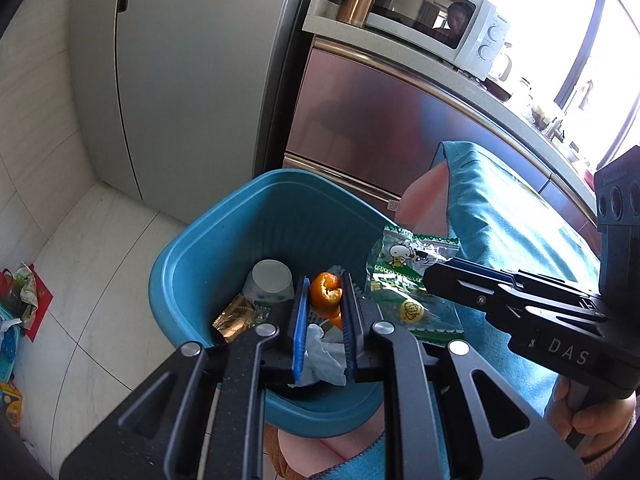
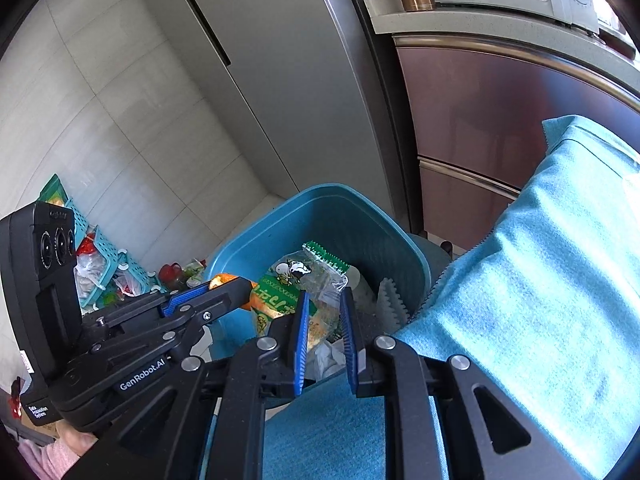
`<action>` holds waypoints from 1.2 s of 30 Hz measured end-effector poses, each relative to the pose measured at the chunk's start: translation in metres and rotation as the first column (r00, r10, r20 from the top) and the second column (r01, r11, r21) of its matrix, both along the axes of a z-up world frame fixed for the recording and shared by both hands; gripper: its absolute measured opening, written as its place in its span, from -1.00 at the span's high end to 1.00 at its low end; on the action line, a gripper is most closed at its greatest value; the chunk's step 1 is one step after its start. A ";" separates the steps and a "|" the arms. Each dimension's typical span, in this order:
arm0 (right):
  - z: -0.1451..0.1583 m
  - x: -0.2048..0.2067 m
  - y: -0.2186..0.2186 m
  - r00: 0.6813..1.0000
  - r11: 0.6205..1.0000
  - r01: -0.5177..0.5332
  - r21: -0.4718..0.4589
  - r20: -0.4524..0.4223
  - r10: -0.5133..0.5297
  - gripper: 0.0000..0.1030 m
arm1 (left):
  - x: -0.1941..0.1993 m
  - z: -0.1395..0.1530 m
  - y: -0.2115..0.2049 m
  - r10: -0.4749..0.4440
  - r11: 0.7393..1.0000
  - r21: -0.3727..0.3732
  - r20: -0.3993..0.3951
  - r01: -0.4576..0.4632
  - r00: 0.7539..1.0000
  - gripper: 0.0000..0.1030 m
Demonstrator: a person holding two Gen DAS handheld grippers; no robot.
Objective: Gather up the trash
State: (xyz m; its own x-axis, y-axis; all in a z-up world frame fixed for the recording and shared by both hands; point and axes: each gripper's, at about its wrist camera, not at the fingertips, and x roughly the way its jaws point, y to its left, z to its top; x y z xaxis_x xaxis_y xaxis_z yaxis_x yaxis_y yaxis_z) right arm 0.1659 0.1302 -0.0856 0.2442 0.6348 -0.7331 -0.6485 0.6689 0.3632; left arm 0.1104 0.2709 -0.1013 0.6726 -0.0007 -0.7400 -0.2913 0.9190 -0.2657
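Note:
A blue trash bin [image 1: 188, 240] stands below both grippers. My left gripper [image 1: 325, 304] is shut on a piece of orange peel [image 1: 326, 290], held above the bin's inside. My right gripper [image 2: 326, 304] is shut on a clear and green snack wrapper [image 2: 310, 276] over the bin [image 2: 256, 236]. In the left wrist view the right gripper [image 1: 430, 276] comes in from the right with the wrapper [image 1: 400, 264] at its tips. In the right wrist view the left gripper [image 2: 226, 286] shows at the left. A white cup [image 1: 272, 280], a brown wrapper [image 1: 236, 316] and crumpled tissue [image 1: 324, 354] lie in the bin.
A teal cloth [image 2: 520, 280] covers a surface right of the bin. Behind stand a grey fridge [image 1: 180, 80], a pink-fronted cabinet [image 1: 380, 120] and a white microwave [image 1: 460, 24]. Bags and a turquoise basket [image 2: 100, 264] clutter the tiled floor at the left.

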 end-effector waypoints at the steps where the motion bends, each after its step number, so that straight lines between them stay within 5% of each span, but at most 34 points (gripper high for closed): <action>1: 0.000 0.000 0.002 1.000 1.000 0.001 -0.005 0.002 -0.001 0.68 | 0.001 -0.001 0.001 -0.002 1.000 -0.005 -0.002 0.002 1.000 0.70; 16: 0.002 0.001 -0.006 1.000 1.000 0.017 0.020 0.006 -0.017 0.44 | -0.002 -0.008 0.006 -0.015 0.999 -0.029 0.011 0.015 1.000 0.26; 23: 0.012 -0.014 -0.031 0.996 0.997 0.038 0.063 0.080 -0.043 -0.11 | -0.024 0.008 -0.001 -0.025 1.000 0.016 0.082 0.024 0.996 -0.23; 28: 0.024 -0.031 -0.057 0.981 0.994 0.079 0.069 0.171 -0.090 -0.64 | -0.046 0.024 -0.013 -0.018 0.997 0.072 0.149 0.007 0.989 -0.89; 36: 0.038 -0.070 -0.107 0.930 0.980 0.173 0.097 0.313 -0.195 -0.87 | -0.074 0.051 -0.043 -0.025 0.991 0.132 0.236 -0.006 0.972 -0.89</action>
